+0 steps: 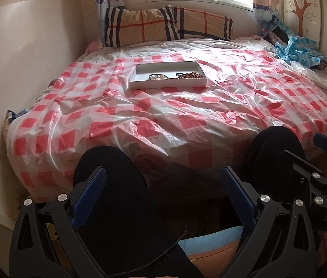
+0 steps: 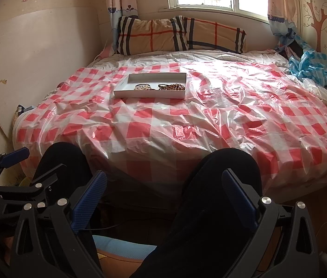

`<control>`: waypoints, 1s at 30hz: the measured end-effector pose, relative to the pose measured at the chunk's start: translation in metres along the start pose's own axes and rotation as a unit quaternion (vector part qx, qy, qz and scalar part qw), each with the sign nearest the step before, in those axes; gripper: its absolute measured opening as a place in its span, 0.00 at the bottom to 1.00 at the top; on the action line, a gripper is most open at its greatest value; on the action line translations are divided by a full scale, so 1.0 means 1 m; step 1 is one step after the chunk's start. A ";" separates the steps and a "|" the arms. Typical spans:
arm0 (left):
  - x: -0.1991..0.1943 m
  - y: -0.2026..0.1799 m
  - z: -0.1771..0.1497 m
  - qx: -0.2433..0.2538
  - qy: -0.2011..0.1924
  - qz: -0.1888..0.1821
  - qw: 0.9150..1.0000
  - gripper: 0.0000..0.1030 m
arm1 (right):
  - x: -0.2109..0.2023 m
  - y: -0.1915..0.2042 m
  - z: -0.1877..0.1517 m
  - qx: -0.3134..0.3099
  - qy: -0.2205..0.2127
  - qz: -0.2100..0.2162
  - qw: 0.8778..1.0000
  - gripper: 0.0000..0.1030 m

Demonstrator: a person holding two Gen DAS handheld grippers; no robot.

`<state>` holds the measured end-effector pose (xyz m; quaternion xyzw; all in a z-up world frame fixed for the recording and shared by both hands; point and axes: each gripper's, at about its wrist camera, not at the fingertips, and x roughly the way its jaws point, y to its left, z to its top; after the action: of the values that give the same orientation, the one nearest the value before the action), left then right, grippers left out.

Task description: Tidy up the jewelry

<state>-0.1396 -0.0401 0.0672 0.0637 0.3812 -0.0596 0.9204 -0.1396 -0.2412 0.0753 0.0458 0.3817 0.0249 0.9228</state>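
Note:
A shallow white tray lies on the bed's red-and-white checked plastic sheet, far from both grippers; it also shows in the right wrist view. Inside lie a pale beaded bracelet and a dark brown beaded bracelet. My left gripper is open and empty, held low over the person's knees. My right gripper is open and empty, also low over the knees, to the right of the left one.
The person's black-clad knees sit between the grippers and the bed edge. Plaid pillows lie at the bed's head under a window. Crumpled blue plastic lies at the far right. A white board leans on the left wall.

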 end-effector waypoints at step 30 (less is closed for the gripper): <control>-0.007 -0.002 -0.003 -0.008 -0.007 0.000 1.000 0.93 | 0.003 -0.008 0.002 0.006 -0.004 -0.006 1.000 0.93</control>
<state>-0.1473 -0.0414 0.0698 0.0558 0.3756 -0.0571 0.9234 -0.1364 -0.2495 0.0738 0.0487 0.3787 0.0169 0.9241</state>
